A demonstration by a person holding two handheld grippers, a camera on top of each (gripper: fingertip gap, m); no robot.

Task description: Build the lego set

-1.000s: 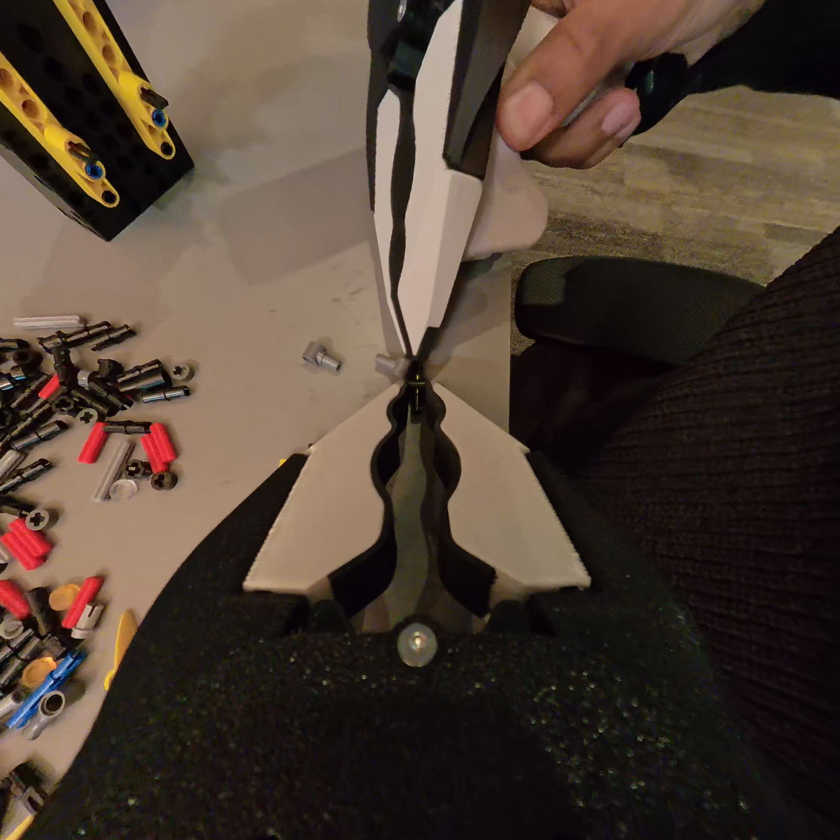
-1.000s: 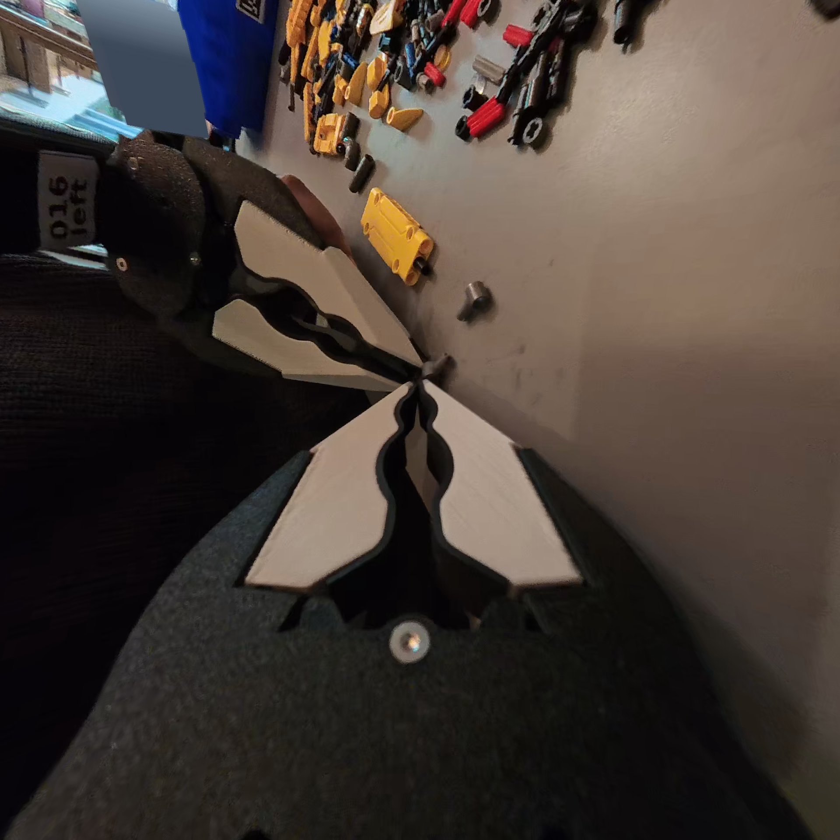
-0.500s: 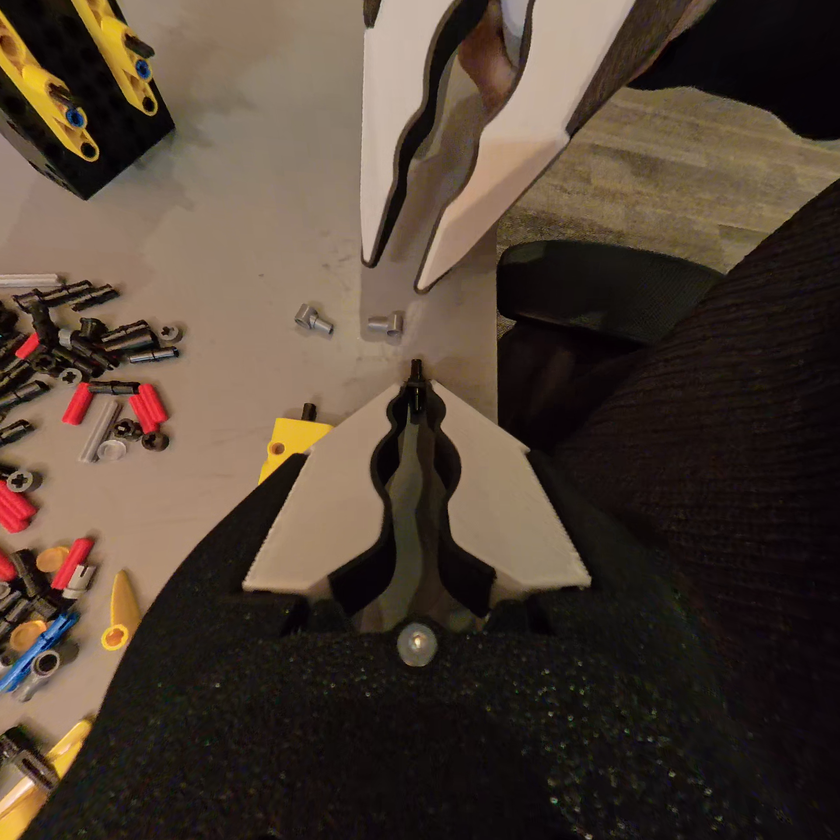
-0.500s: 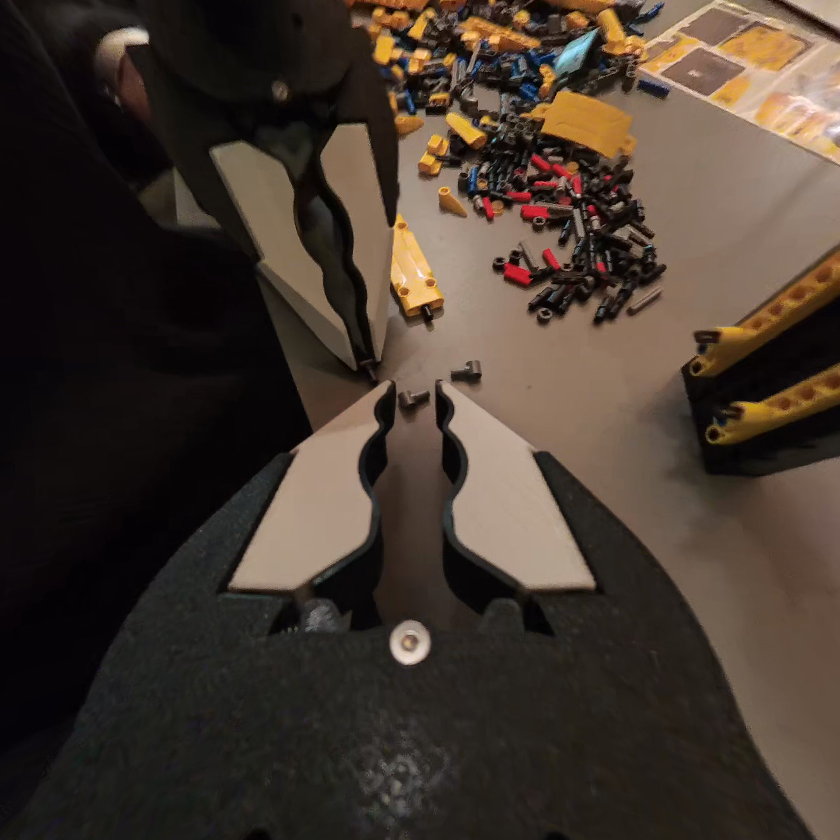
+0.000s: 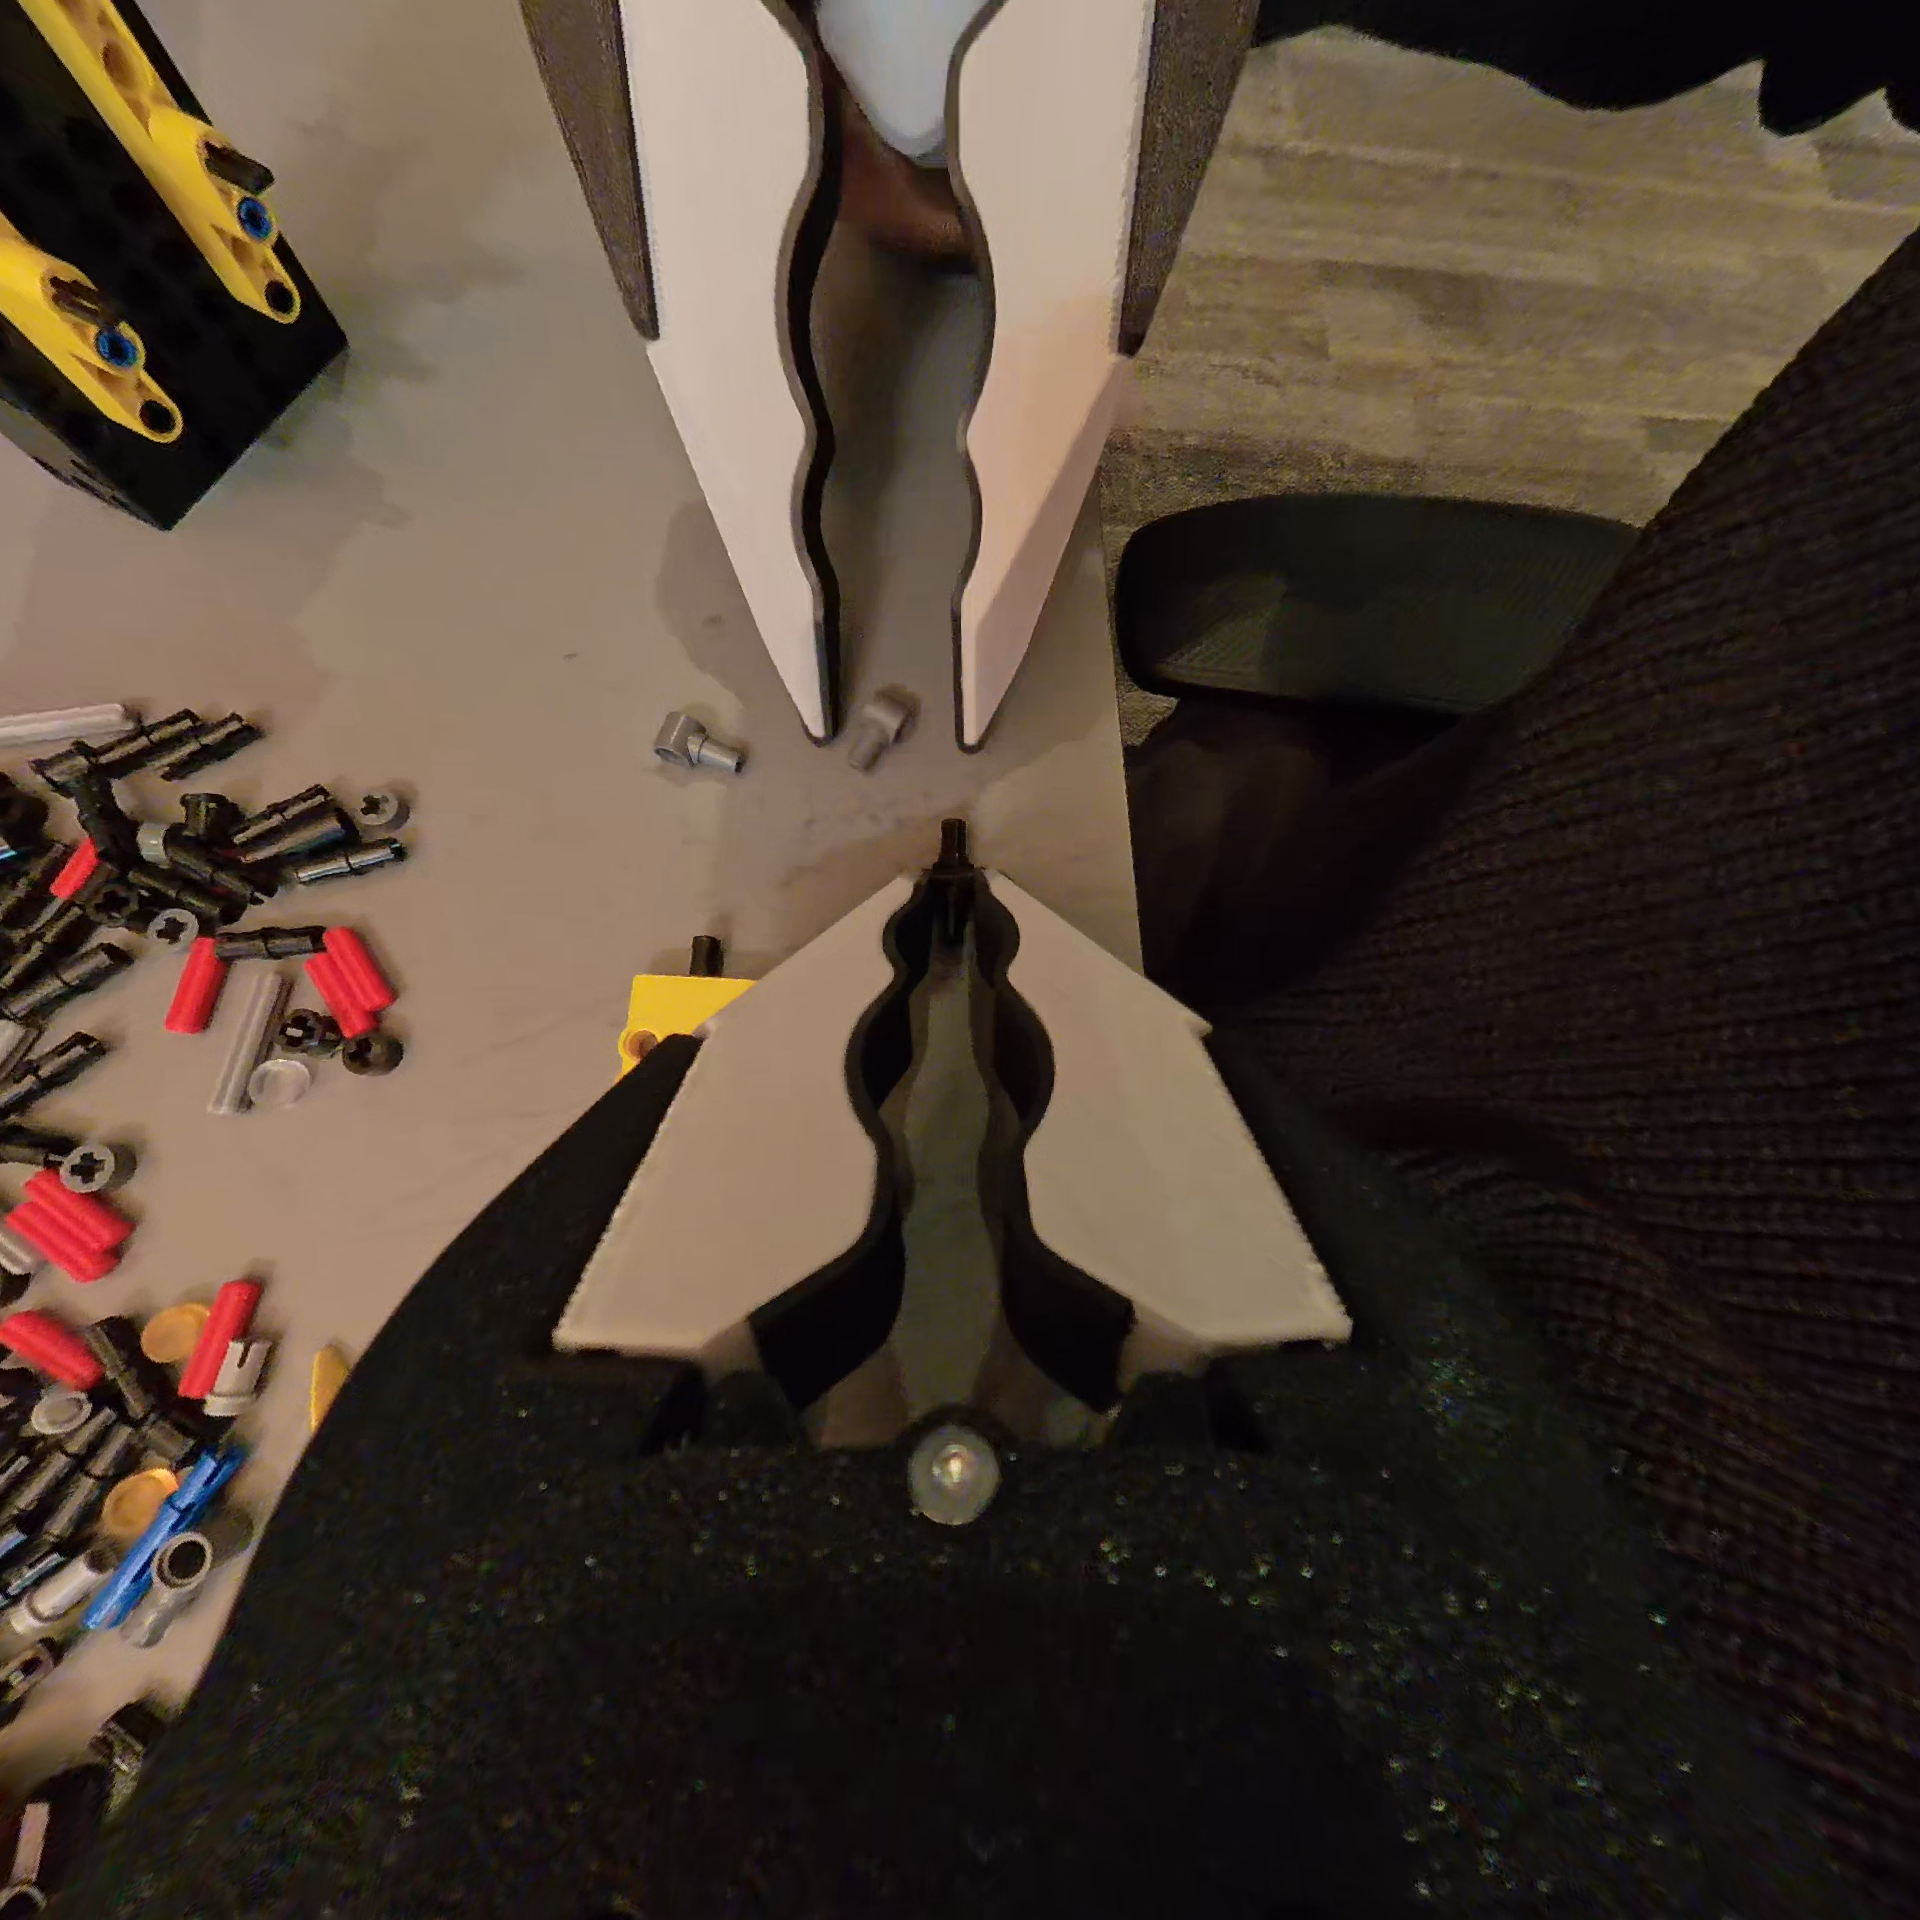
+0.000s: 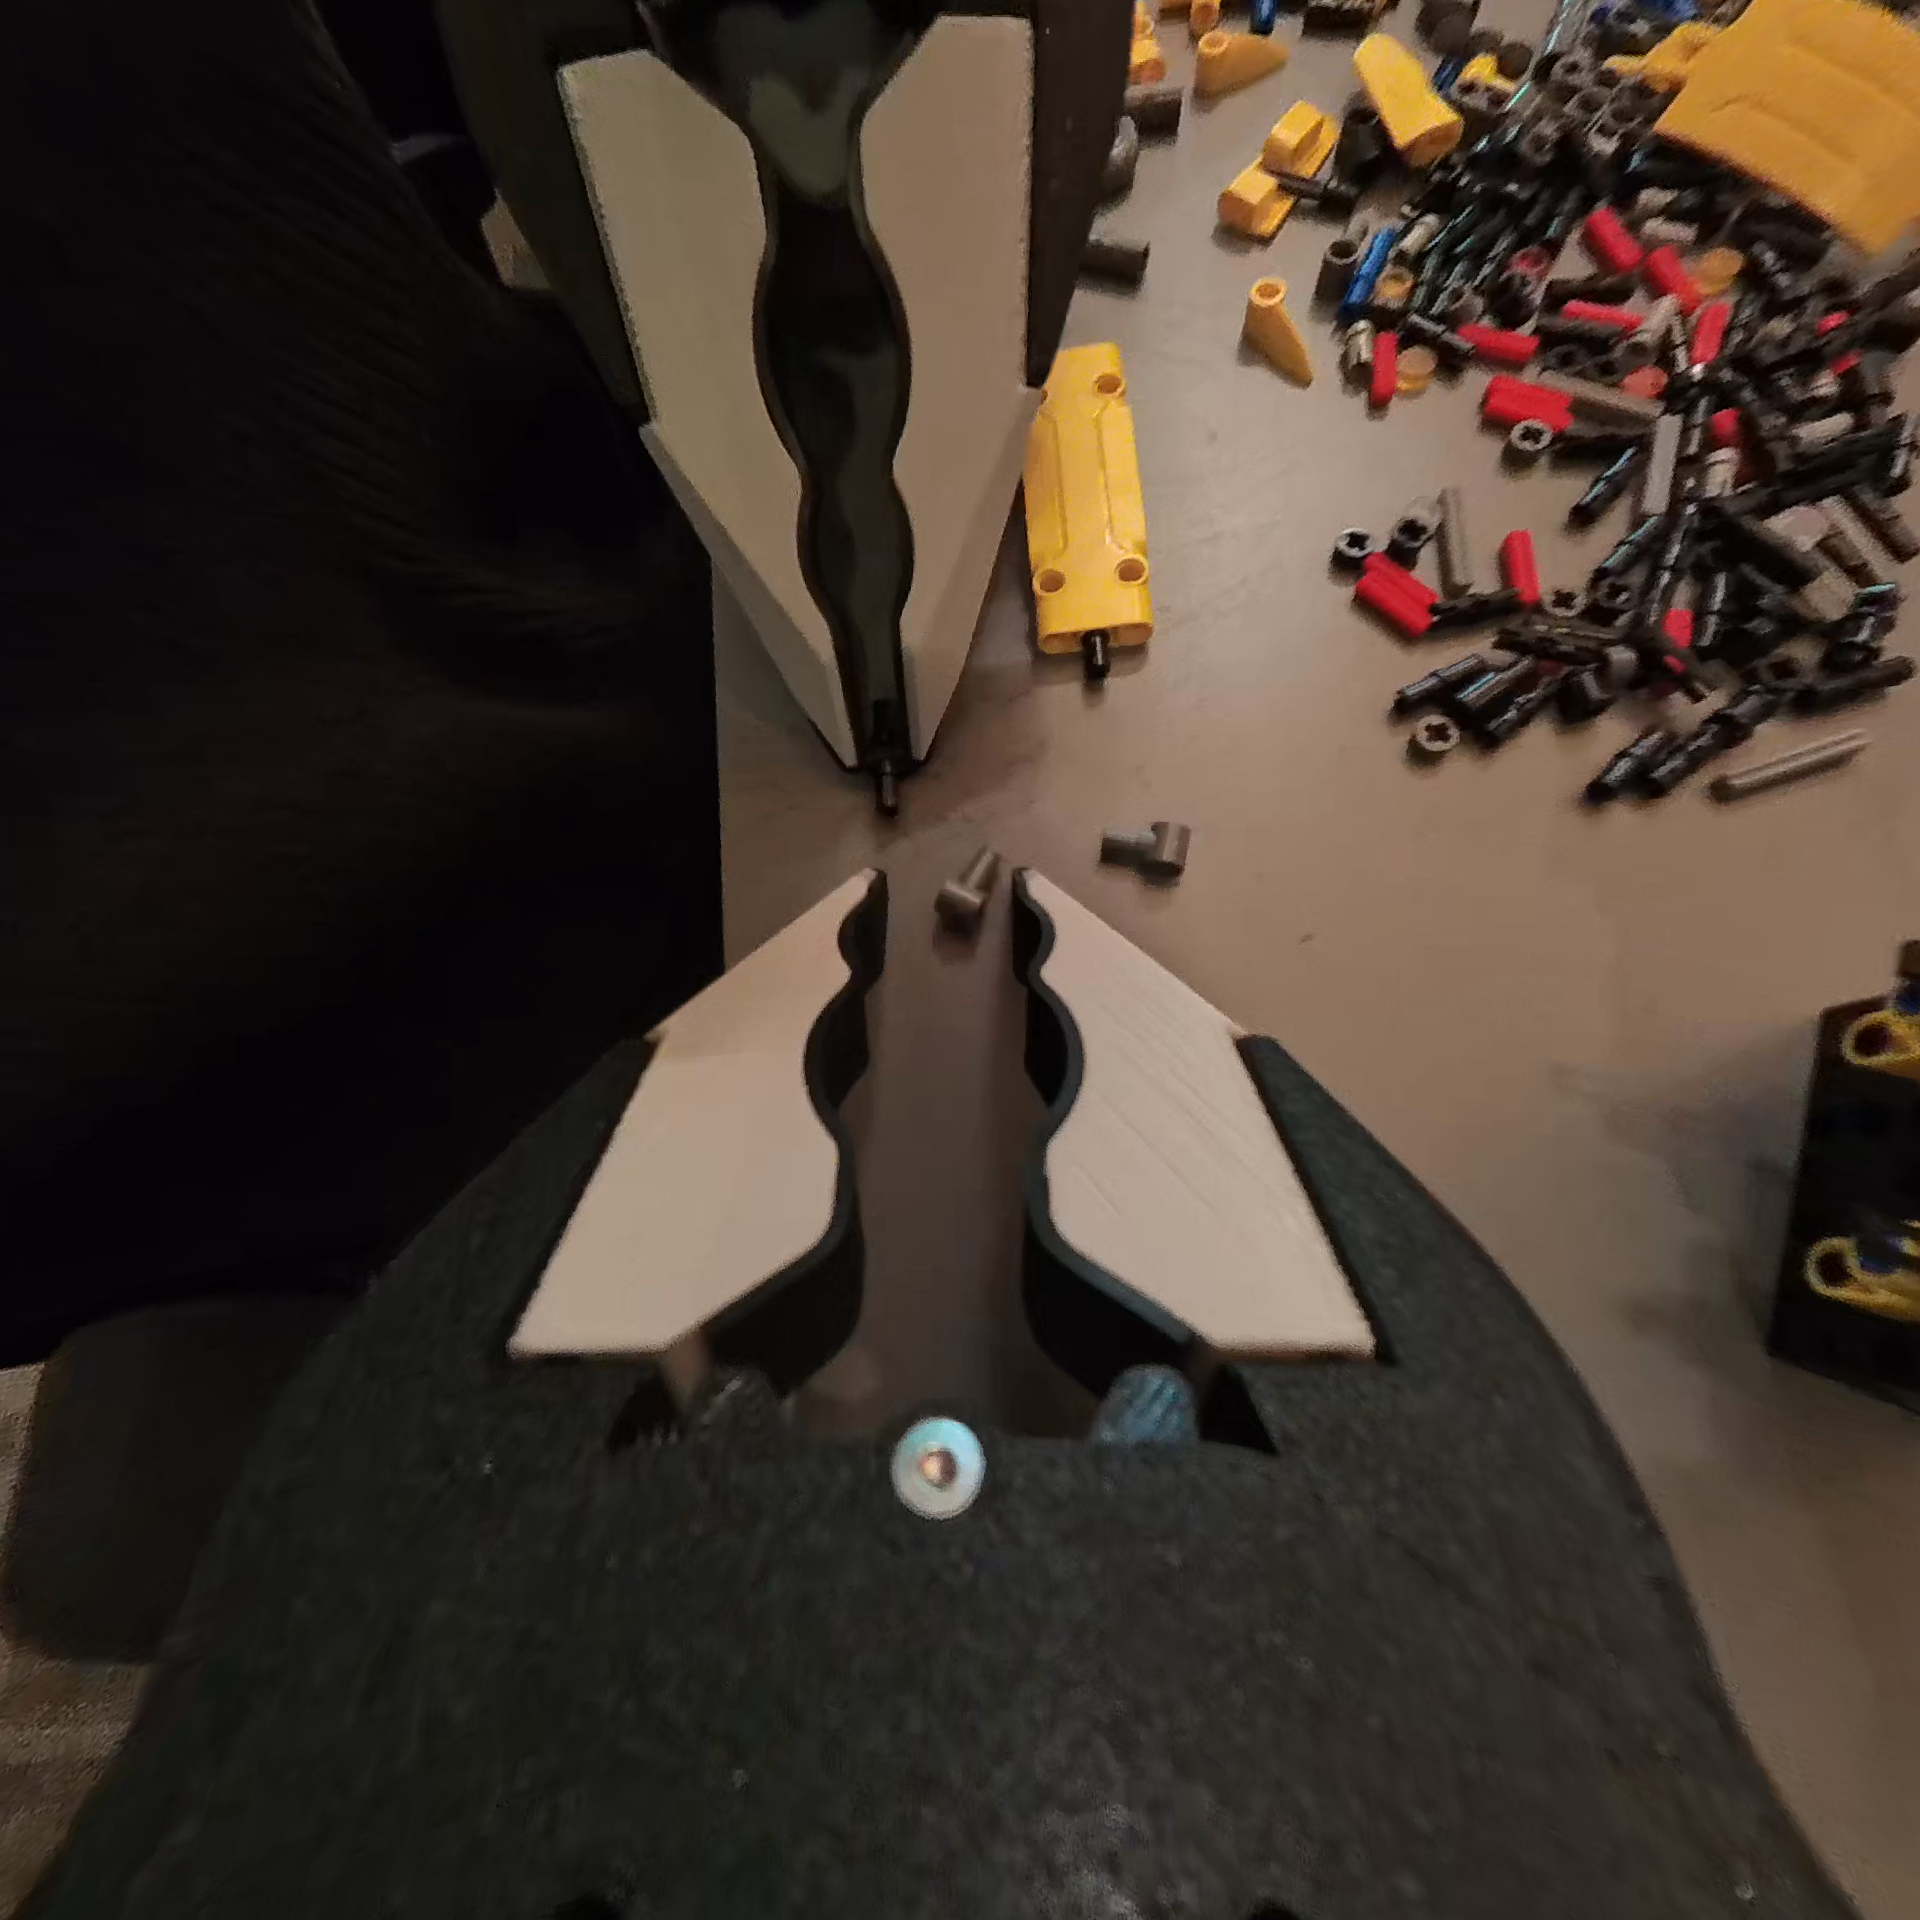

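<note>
Between your right gripper's (image 6: 948, 883) spread fingertips lies a grey connector (image 6: 964, 891); your left gripper (image 5: 951, 876) pinches a black pin (image 5: 950, 844)

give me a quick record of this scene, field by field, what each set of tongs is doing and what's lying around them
left tongs: shut on a small black pin, its tip sticking out past the fingertips
right tongs: open, a grey connector lying on the table between the fingertips
nearby: second grey connector just beside; yellow panel by the left tongs
surface: grey table
loose parts: pile of black, red and yellow pieces
built piece: black block with yellow beams
</note>
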